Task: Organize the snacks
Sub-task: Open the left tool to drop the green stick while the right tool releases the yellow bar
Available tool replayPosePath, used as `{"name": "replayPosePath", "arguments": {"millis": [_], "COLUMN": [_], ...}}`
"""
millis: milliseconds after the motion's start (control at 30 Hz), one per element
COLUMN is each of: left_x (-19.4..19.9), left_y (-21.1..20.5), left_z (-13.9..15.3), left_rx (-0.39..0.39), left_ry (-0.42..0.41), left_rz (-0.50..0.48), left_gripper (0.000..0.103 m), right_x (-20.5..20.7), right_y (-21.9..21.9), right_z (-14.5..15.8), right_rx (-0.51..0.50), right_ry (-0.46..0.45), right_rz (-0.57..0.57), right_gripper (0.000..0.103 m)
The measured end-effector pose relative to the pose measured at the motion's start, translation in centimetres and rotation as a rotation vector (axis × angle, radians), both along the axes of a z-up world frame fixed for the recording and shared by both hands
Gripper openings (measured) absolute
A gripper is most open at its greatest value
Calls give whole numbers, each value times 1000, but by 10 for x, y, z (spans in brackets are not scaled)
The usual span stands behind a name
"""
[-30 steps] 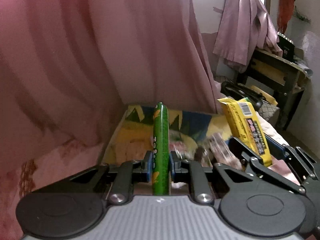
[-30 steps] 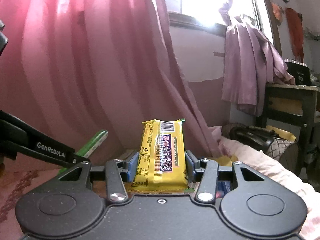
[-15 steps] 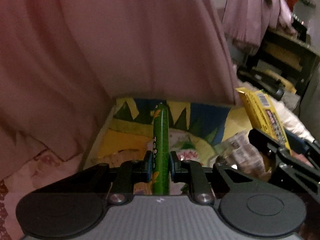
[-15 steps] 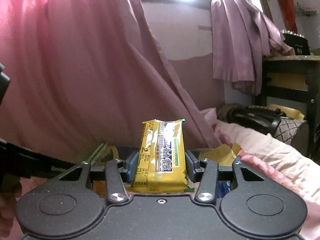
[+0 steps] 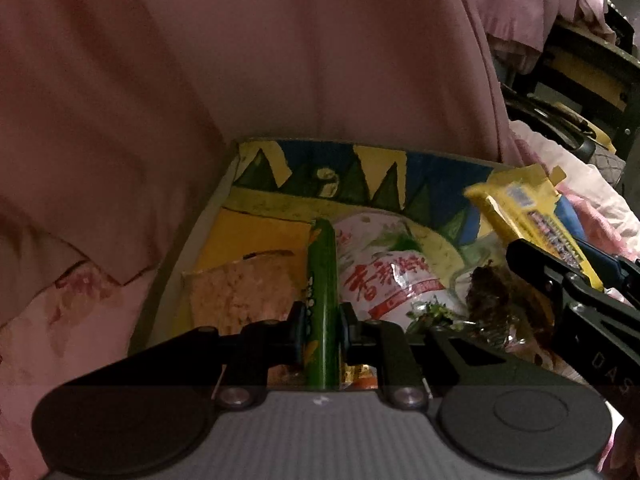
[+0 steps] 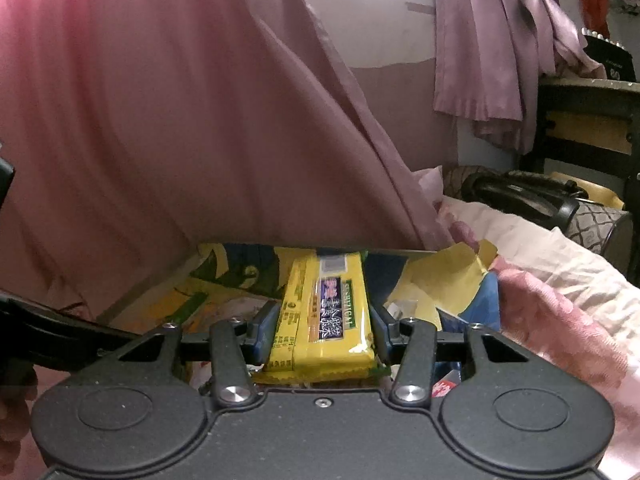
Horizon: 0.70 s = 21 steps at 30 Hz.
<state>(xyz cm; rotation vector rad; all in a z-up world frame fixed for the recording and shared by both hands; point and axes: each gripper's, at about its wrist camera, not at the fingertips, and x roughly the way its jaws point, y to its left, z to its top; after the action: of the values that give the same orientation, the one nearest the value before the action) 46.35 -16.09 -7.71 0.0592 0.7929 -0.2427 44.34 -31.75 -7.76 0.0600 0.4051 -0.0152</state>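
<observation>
My left gripper (image 5: 323, 316) is shut on a thin green stick snack (image 5: 322, 280) that points forward over an open box with a blue, yellow and green painted inside (image 5: 360, 176). Several snack packets lie in the box, among them a white packet with red print (image 5: 384, 276) and a pale brown packet (image 5: 244, 292). In the right wrist view my right gripper (image 6: 324, 320) is shut on a yellow biscuit pack (image 6: 328, 312), held just above the same box (image 6: 236, 264). The yellow pack (image 5: 528, 220) and the right gripper also show at the right of the left wrist view.
A pink curtain (image 5: 280, 60) hangs right behind the box. Pink floral bedding (image 6: 560, 280) lies to the right. A dark bag (image 6: 520, 196) and a dark table (image 6: 592, 120) with purple cloth (image 6: 480, 40) draped nearby stand at the far right.
Both grippers have sunk toward the box with their snacks still held. The box now looks larger and its packets show plainly under the green stick.
</observation>
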Motion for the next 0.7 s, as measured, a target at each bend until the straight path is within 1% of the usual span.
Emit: {"name": "replayPosePath", "arguments": {"millis": [133,167,200,500,700], "left_x": [1,1,1,2,1], "left_y": [2,2,2,3,6], "left_z": [-3,-3,-3,-4,-3], "left_rx": [-3,-4,-4,-28,-58], "left_ry": [2,1,0,-6,2], "left_rz": [6,7,8,17,45], "left_gripper": [19,19,19,19,20], "right_x": [1,1,1,5,5], "right_y": [2,3,3,5,6], "right_z": [-3,-3,-3,-9,-9], "right_rx": [-6,-8,-9,-16,-10], "right_ry": [1,-1,3,16,10], "right_rz": [3,3,3,4,3], "right_gripper": [49,41,40,40,42]}}
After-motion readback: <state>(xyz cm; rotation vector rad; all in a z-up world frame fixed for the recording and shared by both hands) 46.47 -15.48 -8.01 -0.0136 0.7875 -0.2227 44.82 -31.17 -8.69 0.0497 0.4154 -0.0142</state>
